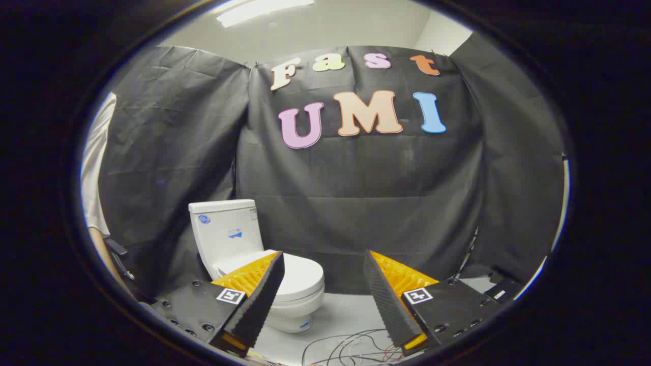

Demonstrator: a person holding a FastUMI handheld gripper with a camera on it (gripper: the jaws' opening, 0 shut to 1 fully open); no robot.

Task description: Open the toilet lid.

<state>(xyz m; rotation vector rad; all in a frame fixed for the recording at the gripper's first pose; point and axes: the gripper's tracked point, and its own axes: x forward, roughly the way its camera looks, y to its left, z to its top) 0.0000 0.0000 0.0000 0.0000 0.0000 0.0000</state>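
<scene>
The gripper (pixel 323 259) gapes empty; the toilet (pixel 285 284), lid (pixel 300 274) seemingly down, lies beyond, nearer its left finger.

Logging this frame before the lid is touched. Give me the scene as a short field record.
gripper: open, fingers apart, holding nothing
toilet: beyond the fingers, partly behind one finger
lid: down, closed, not yet touched
tank: upright behind the bowl, against the booth wall
floor: pale, loose cables between the fingers
person: sleeve beside the tank's side of the booth
</scene>
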